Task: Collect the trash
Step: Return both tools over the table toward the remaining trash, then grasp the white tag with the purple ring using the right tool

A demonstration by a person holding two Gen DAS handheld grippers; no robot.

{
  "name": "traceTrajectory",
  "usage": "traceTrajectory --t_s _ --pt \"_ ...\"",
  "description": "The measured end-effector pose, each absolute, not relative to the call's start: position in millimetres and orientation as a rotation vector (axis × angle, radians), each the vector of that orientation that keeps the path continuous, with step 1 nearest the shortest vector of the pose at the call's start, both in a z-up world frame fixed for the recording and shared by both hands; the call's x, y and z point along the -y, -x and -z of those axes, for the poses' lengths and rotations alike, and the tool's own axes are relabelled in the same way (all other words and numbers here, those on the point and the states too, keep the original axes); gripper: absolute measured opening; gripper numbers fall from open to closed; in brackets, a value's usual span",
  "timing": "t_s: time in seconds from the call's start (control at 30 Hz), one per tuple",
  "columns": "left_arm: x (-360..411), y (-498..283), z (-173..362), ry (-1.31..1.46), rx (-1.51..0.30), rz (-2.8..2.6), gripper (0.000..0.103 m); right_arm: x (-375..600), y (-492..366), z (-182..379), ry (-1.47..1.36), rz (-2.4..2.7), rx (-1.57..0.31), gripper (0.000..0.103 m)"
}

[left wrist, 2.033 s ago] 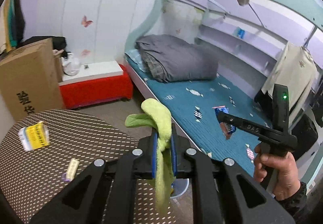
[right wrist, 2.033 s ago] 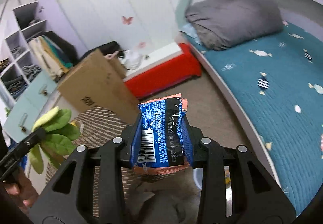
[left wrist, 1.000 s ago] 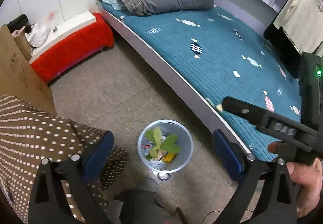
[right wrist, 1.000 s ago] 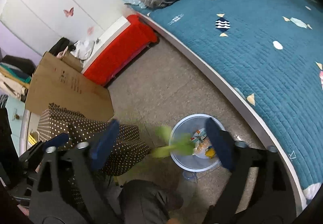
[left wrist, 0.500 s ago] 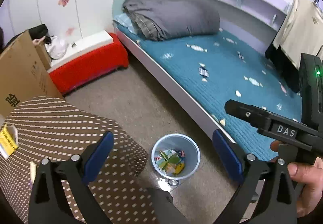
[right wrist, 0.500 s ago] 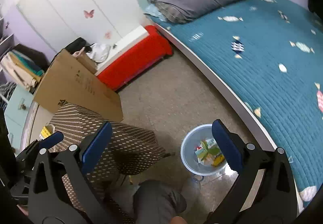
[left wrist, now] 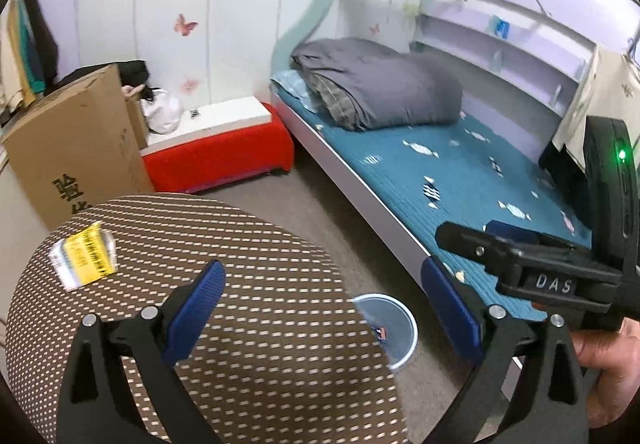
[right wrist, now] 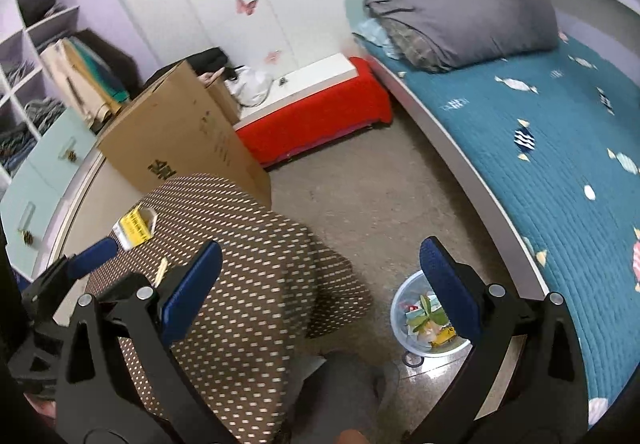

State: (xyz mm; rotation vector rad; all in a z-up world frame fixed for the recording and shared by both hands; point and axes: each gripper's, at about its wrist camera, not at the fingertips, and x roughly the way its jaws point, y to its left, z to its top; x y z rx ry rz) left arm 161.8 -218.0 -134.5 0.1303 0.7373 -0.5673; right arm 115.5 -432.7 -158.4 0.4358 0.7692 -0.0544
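Observation:
My left gripper [left wrist: 324, 308] is open and empty above the brown dotted round table [left wrist: 248, 244]. A yellow and white packet [left wrist: 82, 256] lies on the table's left side; it also shows in the right wrist view [right wrist: 134, 230], with a small pale strip [right wrist: 161, 271] near it. The clear trash bin [right wrist: 424, 320] stands on the floor by the bed and holds green leaves and wrappers; in the left wrist view the bin [left wrist: 390, 324] is partly hidden by the table. My right gripper [right wrist: 320, 292] is open and empty, between the table and the bin.
A bed with a teal cover [right wrist: 540, 148] and a grey duvet [right wrist: 464, 16] runs along the right. A red bench [right wrist: 320, 112] and a cardboard box [right wrist: 180, 140] stand behind the table. Shelves and drawers [right wrist: 36, 148] are at the left. A grey floor [right wrist: 380, 196] lies between the table and the bed.
Both grippers opened and dropped the green leaves and the blue wrapper into the bin. Both then rose and swung left, back over the table.

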Motion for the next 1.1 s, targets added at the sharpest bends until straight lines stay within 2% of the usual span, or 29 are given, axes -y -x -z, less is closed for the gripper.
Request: traceTrajectory --t_s 0.47,0.87,1.0,1.1 --pt "93.7 -170.5 125.1 -0.004 -0.678 0.375 0.096 327.4 -138.4 151.9 -0.268 -0.076 -0.804 0.097" --pt "-10.4 -182.5 156.9 0.090 -0.725 0.195 0.096 234.3 -169.0 199.9 -0.093 -0.212 -0.886 0.096" --pt "-33.3 -187.6 170.0 0.114 -0.749 0.150 0.096 206.0 -184.6 217.4 -0.055 -0.251 -0.921 0.081" --pt "-45.7 -192.3 177.6 0.129 -0.764 0.124 0.096 185.6 -194.7 226.5 -0.023 -0.278 -0.931 0.076"
